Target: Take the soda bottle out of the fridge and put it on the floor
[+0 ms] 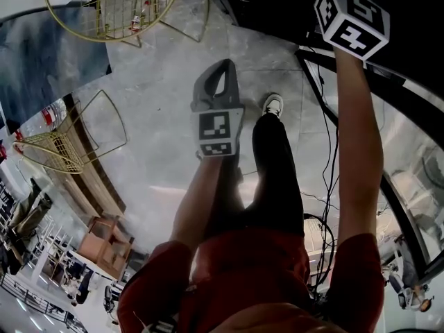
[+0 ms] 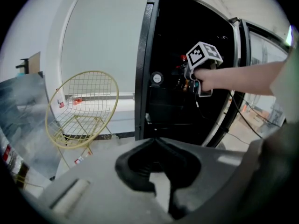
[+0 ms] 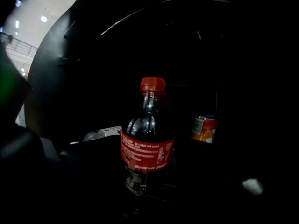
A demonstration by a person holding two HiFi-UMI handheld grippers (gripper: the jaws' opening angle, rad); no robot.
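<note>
Right gripper (image 2: pixel 192 78) reaching into the open fridge (image 2: pixel 144 55); soda bottle (image 3: pixel 147 134) not yet lifted.
Bottle stands upright on a dark shelf inside the fridge, red cap and red label, dead ahead of the right gripper. Its jaws are only dimly seen low at either side, spread apart, bottle in line between them; contact cannot be told. An orange can (image 3: pixel 203 127) stands behind and to the bottle's right. Left gripper (image 1: pixel 223 66) is held low over the grey floor (image 1: pixel 159 116), tips pressed together, nothing between them. A yellow wire chair (image 2: pixel 84 106) stands beside the fridge.
</note>
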